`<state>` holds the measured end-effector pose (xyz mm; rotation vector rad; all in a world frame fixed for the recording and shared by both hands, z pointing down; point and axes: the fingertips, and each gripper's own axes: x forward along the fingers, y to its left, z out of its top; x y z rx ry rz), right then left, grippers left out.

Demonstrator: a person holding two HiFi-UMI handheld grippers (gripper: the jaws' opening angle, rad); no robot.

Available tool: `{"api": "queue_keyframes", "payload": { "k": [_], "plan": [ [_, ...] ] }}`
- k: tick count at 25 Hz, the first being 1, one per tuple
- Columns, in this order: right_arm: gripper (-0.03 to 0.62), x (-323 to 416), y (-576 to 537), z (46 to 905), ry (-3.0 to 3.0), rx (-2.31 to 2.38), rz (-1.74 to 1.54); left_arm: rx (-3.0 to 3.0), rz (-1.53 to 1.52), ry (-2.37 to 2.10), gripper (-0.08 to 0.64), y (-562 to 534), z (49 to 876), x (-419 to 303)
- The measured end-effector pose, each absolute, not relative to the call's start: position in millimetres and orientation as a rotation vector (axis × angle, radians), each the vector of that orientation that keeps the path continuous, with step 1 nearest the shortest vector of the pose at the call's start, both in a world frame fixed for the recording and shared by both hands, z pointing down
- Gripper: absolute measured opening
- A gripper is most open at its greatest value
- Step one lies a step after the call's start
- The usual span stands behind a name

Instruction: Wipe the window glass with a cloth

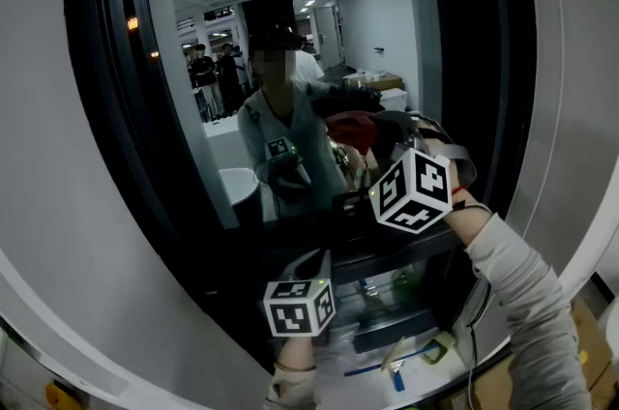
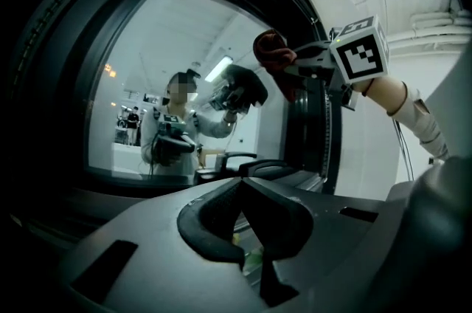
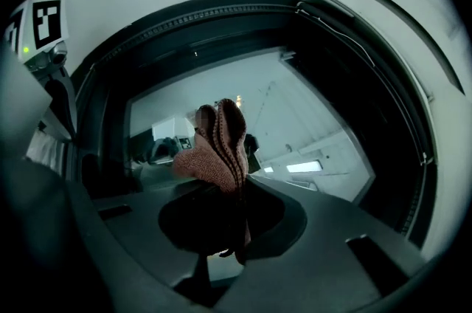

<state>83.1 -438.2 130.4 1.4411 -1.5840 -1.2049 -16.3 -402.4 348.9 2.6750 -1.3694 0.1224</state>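
The window glass (image 1: 319, 41) sits in a dark frame and mirrors a person and a lit room. My right gripper (image 1: 375, 149), with its marker cube, is shut on a bunched red-brown cloth (image 1: 350, 128) held up at the glass, right of centre. In the right gripper view the cloth (image 3: 220, 145) stands up between the jaws of the right gripper (image 3: 234, 182), in front of the glass (image 3: 310, 119). My left gripper (image 1: 313, 261) hangs lower, near the bottom frame, shut and empty. From the left gripper (image 2: 240, 186) I see the cloth (image 2: 276, 53) up to the right.
A thick black frame (image 1: 97, 108) and white wall panel (image 1: 39, 157) surround the pane. Below the sill lie small blue and white items (image 1: 392, 365). A cardboard box (image 1: 585, 331) stands at the lower right.
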Motion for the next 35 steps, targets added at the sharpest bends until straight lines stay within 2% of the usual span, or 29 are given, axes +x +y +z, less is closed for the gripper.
{"api": "queue_keyframes", "payload": {
  "k": [12, 22, 28, 35],
  "plan": [
    [0.054, 171.8, -422.0, -32.6, -1.259, 1.664, -1.368, 2.696, 0.136, -1.342, 0.005, -414.6, 354.0, 9.2],
    [0.054, 214.2, -423.7, -123.4, -1.034, 1.764, -1.424, 2.699, 0.152, -1.327, 0.005, -421.3, 350.7, 23.3],
    [0.054, 232.6, -432.2, -146.6, -0.986, 1.83, -1.377, 2.698, 0.173, -1.327, 0.005, -424.4, 355.7, 27.8],
    [0.054, 238.2, -450.4, -120.1, -0.997, 1.803, -1.329, 2.699, 0.171, -1.339, 0.005, -423.7, 369.7, 23.6]
  ]
}}
